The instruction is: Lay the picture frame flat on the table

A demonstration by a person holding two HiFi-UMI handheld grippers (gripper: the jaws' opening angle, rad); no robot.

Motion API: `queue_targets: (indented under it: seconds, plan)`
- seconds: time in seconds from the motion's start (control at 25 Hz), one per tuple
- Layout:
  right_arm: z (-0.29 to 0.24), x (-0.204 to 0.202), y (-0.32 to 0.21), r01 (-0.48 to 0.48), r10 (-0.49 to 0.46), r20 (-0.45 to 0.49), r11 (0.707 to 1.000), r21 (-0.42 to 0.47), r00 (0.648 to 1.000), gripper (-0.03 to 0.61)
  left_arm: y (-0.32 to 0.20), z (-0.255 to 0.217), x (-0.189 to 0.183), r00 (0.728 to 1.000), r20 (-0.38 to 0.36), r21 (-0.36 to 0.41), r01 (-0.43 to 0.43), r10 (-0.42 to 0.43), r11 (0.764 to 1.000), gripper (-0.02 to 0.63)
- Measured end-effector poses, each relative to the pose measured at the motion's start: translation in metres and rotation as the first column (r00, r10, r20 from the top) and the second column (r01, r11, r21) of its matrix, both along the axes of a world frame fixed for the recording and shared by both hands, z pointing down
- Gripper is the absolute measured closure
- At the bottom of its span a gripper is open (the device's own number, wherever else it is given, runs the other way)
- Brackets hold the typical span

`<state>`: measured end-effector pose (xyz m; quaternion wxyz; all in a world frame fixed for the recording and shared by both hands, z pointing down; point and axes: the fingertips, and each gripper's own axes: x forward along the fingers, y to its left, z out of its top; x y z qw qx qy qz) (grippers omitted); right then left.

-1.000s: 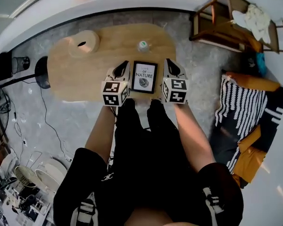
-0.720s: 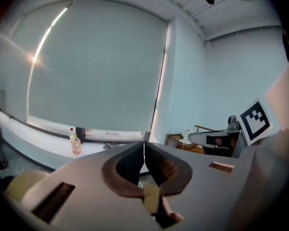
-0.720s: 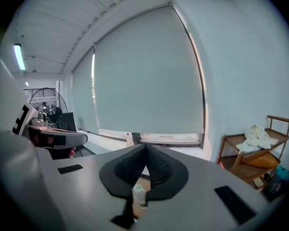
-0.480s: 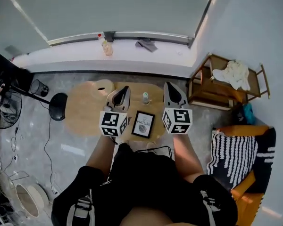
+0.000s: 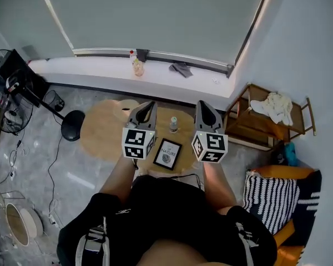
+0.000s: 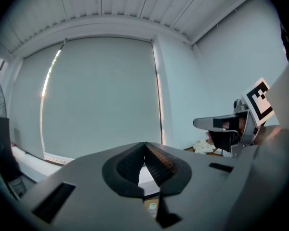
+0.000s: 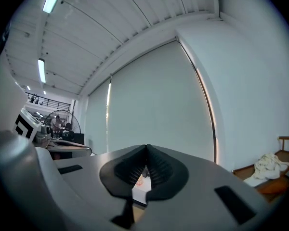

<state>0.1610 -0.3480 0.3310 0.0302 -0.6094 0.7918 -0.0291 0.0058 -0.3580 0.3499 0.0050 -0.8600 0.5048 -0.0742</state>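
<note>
The black picture frame (image 5: 167, 153) with its white print lies face up on the round wooden table (image 5: 102, 133), near the front edge. Both grippers are held up high above it, pointing toward the window. My left gripper (image 5: 149, 106) is to the left of the frame, jaws shut with nothing in them, and its fingertips (image 6: 144, 147) meet in the left gripper view. My right gripper (image 5: 202, 105) is to the right of the frame, also shut and empty, with its fingertips (image 7: 146, 151) together. Neither gripper touches the frame.
A small bottle (image 5: 173, 124) stands on the table behind the frame. A wooden shelf (image 5: 262, 121) with cloth stands at the right, a fan (image 5: 11, 85) at the left. The windowsill (image 5: 100, 68) carries a bottle (image 5: 137, 66) and a dark cloth (image 5: 181, 68). A striped cushion (image 5: 272, 197) lies at lower right.
The head view has lifted from the table toward the window, so the table and frame look smaller and farther. Both grippers rose away from the frame, which stays flat.
</note>
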Motion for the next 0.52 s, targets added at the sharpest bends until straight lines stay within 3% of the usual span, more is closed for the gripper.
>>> queue_targets:
  seconds: [0.16, 0.52]
  plan:
    - [0.005, 0.003, 0.005, -0.01, 0.009, -0.008, 1.0, -0.006, 1.0, 0.566, 0.004, 0.009, 0.003, 0.999, 0.046, -0.003, 0.003, -0.003, 1.0, 0.592]
    - [0.01, 0.022, 0.014, -0.032, 0.032, -0.003, 0.999, -0.019, 0.999, 0.566, 0.008, 0.002, 0.013, 1.0, -0.026, -0.013, 0.009, -0.009, 1.0, 0.593]
